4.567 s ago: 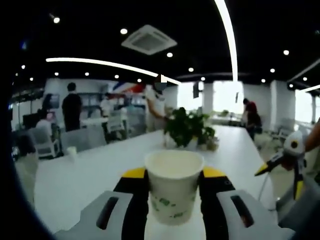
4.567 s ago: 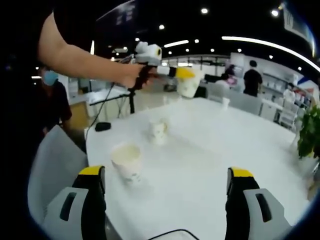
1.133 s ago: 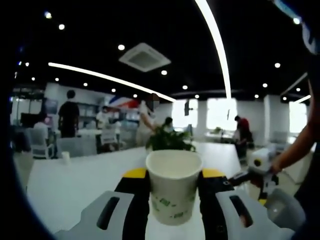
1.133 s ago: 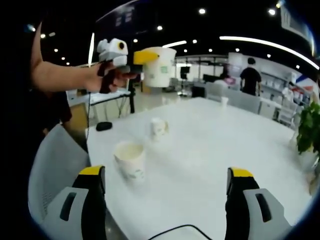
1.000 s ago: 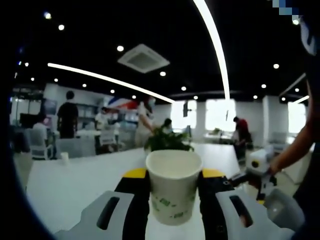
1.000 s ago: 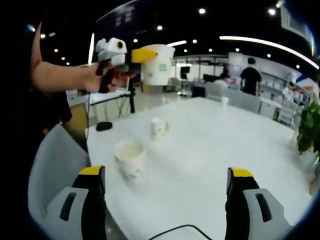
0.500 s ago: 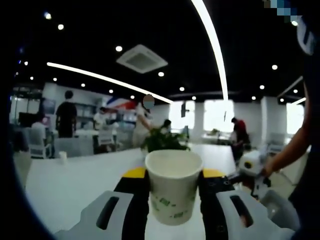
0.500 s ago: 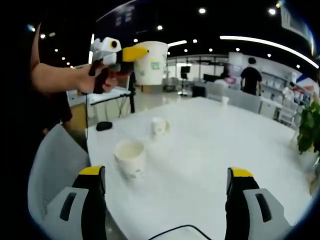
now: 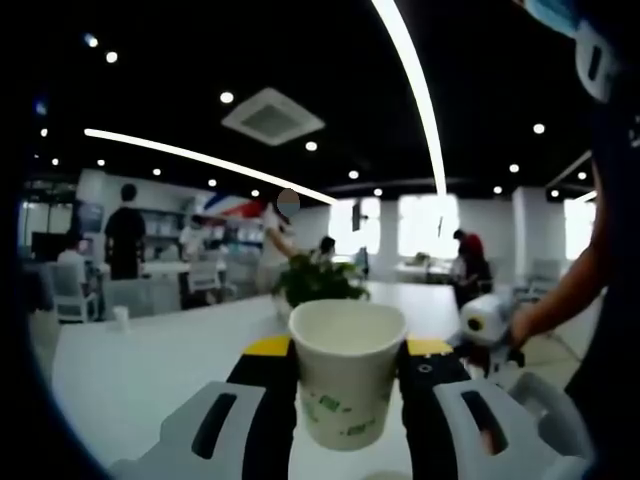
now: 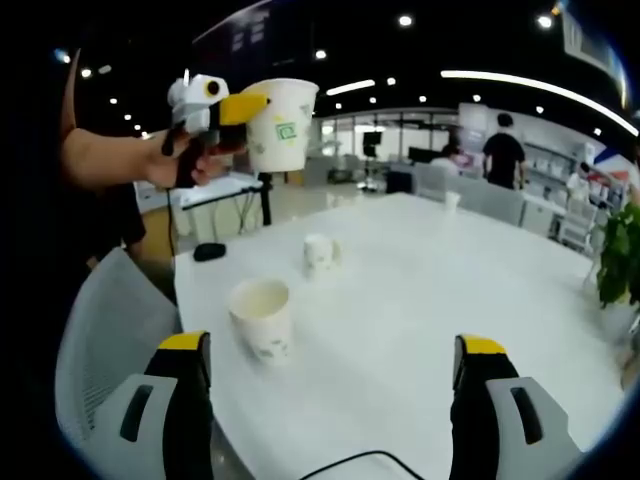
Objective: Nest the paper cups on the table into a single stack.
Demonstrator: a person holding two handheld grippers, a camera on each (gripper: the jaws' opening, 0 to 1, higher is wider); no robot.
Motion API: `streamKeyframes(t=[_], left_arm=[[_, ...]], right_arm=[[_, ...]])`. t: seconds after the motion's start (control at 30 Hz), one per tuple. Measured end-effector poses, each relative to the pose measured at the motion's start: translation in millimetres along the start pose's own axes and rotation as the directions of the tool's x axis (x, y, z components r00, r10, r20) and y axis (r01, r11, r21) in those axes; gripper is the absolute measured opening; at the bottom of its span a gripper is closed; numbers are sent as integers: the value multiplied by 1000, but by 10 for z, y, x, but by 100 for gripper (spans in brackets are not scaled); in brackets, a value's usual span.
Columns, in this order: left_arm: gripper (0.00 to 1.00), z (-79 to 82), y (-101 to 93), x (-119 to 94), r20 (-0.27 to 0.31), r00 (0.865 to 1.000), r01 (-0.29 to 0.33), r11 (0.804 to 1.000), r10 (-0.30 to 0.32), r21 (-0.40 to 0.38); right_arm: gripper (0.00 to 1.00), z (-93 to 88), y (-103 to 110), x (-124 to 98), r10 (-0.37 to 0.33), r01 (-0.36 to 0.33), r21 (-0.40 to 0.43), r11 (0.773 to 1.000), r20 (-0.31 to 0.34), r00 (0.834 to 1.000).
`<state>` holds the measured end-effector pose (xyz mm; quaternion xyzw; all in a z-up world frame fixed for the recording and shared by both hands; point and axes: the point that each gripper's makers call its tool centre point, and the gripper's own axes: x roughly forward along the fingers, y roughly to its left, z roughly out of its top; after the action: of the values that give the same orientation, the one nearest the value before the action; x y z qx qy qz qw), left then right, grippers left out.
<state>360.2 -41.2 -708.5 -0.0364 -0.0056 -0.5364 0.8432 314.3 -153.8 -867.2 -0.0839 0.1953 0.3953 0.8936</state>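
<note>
Jaws of the left gripper (image 10: 262, 108) clamped a paper cup (image 10: 280, 124) aloft; the right gripper (image 10: 335, 372) gaped, idle. Next, probably lowering it into the near-edge cup (image 10: 261, 318).

Left gripper (image 10: 262, 112) lifted held cup (image 10: 280, 124) higher, swung it leftward, away from table (image 10: 430, 290); cup now tilted.

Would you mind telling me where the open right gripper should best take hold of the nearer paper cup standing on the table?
Probably across the side wall just below the rim, coming in level from the open side facing the right gripper. The nearer paper cup stands upright, mouth up, with bare table around it. Its wall tapers downward, so a high grip is less likely to slip, and leaves the mouth free for the held cup.
</note>
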Motion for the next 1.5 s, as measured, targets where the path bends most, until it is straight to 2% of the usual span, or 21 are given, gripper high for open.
streamKeyframes(t=[0.8,1.5], left_arm=[[38,-92,-192,8,-8,999,32,999,-32,2],[36,-365,-213,-120,-9,1000,19,1000,-19,6]], right_arm=[[99,-37,-64,9,-2,2,8,1000,-2,1000],[99,-83,37,-5,0,0,12,1000,-8,1000]])
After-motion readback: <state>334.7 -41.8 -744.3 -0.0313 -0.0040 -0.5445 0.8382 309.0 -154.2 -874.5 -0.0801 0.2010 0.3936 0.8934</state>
